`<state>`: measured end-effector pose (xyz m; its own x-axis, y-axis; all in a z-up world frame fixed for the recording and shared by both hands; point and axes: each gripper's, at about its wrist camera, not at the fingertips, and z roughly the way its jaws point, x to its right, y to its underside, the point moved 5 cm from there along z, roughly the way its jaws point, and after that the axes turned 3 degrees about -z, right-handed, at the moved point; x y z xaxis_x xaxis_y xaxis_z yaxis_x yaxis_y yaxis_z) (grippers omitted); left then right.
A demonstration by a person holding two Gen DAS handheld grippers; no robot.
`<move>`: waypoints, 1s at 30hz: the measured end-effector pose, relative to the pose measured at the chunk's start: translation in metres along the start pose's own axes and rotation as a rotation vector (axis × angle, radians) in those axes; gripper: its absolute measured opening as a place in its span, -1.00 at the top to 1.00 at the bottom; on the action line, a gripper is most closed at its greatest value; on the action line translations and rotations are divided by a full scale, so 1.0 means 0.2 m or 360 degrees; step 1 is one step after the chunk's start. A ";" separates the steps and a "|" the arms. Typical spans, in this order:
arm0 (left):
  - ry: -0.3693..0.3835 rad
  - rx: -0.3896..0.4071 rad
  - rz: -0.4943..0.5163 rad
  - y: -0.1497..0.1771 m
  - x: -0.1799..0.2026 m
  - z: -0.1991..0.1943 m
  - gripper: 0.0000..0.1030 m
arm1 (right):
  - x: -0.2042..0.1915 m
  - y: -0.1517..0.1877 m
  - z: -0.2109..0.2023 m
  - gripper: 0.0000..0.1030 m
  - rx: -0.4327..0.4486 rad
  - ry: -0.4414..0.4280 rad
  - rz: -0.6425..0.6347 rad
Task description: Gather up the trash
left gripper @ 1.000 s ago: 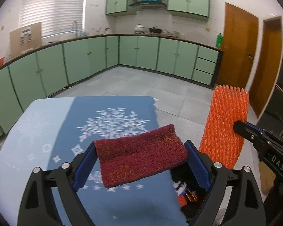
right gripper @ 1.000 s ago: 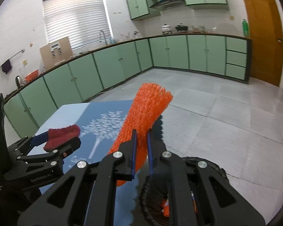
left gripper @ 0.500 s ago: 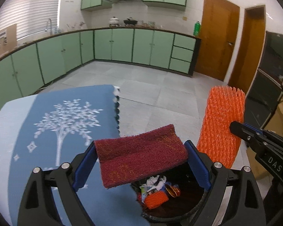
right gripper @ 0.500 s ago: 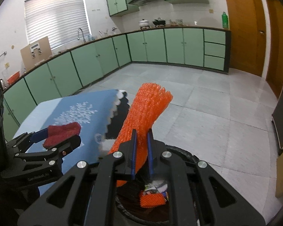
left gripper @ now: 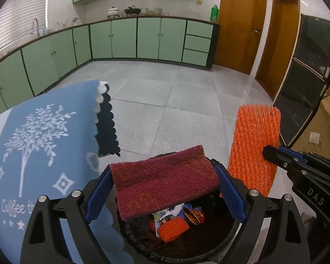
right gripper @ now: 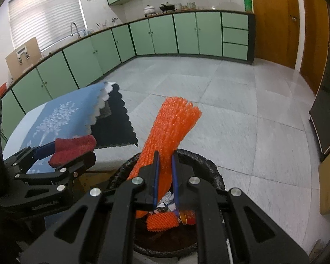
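My left gripper [left gripper: 165, 180] is shut on a dark red scouring pad [left gripper: 162, 176], held level above the open bin [left gripper: 176, 253]. The bin is round and lined with a black bag; inside lie an orange foam net [left gripper: 173, 227], a red can and scraps of paper. My right gripper [right gripper: 165, 160] is shut on a long orange foam net sleeve [right gripper: 173, 125], which stands up over the bin's rim [right gripper: 209, 167]. In the left wrist view the same sleeve [left gripper: 253, 149] hangs right of the pad, with the right gripper [left gripper: 268, 151] clamped on its edge. The left gripper [right gripper: 74, 151] with the pad [right gripper: 72, 147] shows at left in the right wrist view.
A table with a blue tree-print cloth [left gripper: 37, 145] stands left of the bin, its scalloped dark edge [left gripper: 107, 127] hanging near the rim. Grey tiled floor [left gripper: 176, 101] stretches beyond to green cabinets [left gripper: 147, 37]. Wooden doors [left gripper: 239, 26] and cardboard boxes [left gripper: 327, 127] stand at right.
Both grippers have moved right and down, off the blue cloth to above the bin. The bin's inside now fills the lower part of both views. Both grips are unchanged.
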<state>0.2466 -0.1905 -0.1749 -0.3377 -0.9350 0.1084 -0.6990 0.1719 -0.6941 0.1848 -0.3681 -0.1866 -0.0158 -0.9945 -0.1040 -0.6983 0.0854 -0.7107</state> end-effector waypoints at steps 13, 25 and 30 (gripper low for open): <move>0.0090 -0.0135 -0.0010 0.01 0.04 0.17 -0.76 | 0.12 0.06 0.17 0.22 -0.0101 0.0046 0.0048; 0.0152 -0.0112 -0.0025 -0.02 0.04 0.13 -0.82 | 0.14 0.03 0.09 -0.26 -0.0022 0.0090 0.0061; 0.0141 -0.0093 -0.0026 -0.03 0.04 0.10 -0.82 | 0.14 0.01 0.06 -0.26 -0.0003 0.0086 0.0059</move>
<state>0.2610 -0.2057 -0.1844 -0.3783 -0.9073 0.1835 -0.7394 0.1769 -0.6496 0.1913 -0.3955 -0.1996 -0.0803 -0.9925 -0.0925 -0.6976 0.1222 -0.7060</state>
